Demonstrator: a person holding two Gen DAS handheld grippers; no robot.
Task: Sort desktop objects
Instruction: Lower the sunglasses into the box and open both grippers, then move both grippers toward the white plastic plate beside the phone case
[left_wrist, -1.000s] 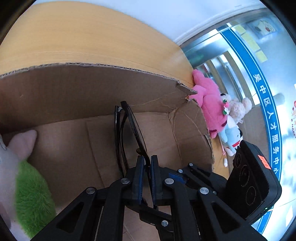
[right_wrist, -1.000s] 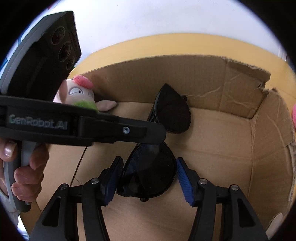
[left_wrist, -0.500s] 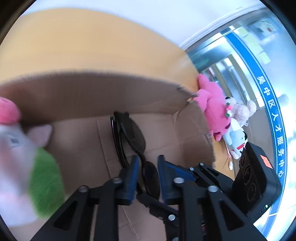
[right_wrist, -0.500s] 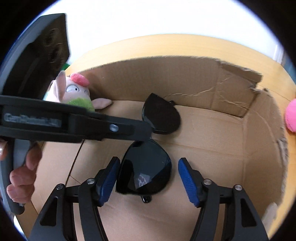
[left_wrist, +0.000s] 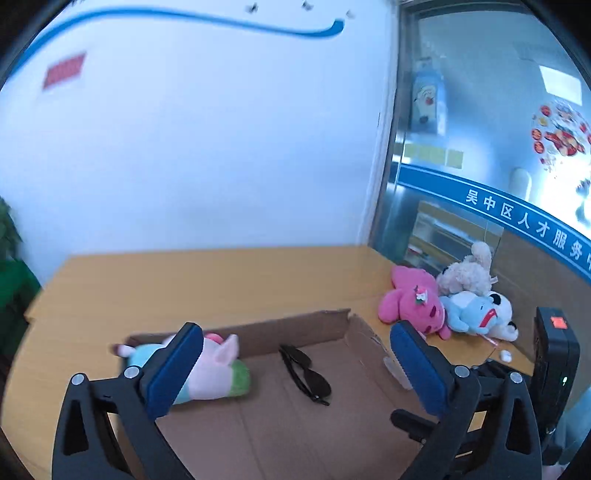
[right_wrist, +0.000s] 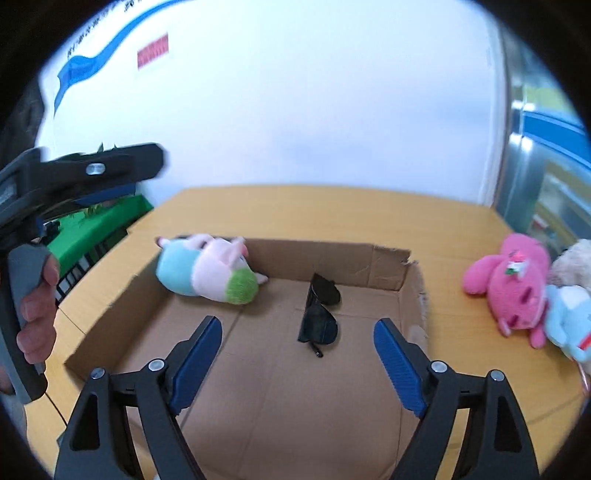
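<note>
An office or public service centre is suggested by the wooden desk (left_wrist: 207, 284), white wall (left_wrist: 207, 140) and, at 3 o'clock, a glass partition (left_wrist: 480, 155) with a blue Chinese-lettered band (left_wrist: 517, 218).

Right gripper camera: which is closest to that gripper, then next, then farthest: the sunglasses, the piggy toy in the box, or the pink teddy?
Measured from the right gripper:
1. Sunglasses: straight ahead on the floor of the cardboard box.
2. Piggy toy: in the box's far left corner.
3. Pink teddy: outside the box, on the table to the right.
</note>
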